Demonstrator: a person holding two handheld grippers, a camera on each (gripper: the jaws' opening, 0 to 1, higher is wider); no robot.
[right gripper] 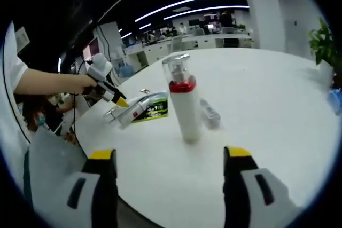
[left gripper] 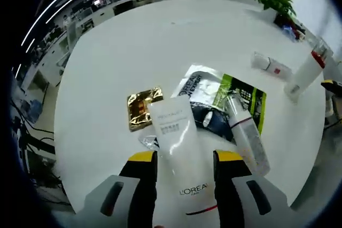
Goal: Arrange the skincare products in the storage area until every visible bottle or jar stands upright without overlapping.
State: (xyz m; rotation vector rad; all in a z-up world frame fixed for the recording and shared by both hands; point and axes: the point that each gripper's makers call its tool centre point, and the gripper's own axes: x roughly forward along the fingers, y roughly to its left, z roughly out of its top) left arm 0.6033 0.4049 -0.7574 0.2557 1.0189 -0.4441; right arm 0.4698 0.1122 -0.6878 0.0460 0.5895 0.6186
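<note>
The left claw [left gripper: 183, 164] is reaching forward in the left gripper view, its two yellow-tipped jaws closing on either side of a white tube [left gripper: 179, 148] and pressing against it; in the right gripper view that same claw is showing at the left, gripped by a hand [right gripper: 80, 83] on a bare forearm that is stretching out from a white sleeve. The right claw [right gripper: 171, 158] is hovering with its jaws spread wide apart, gripping nothing.
</note>
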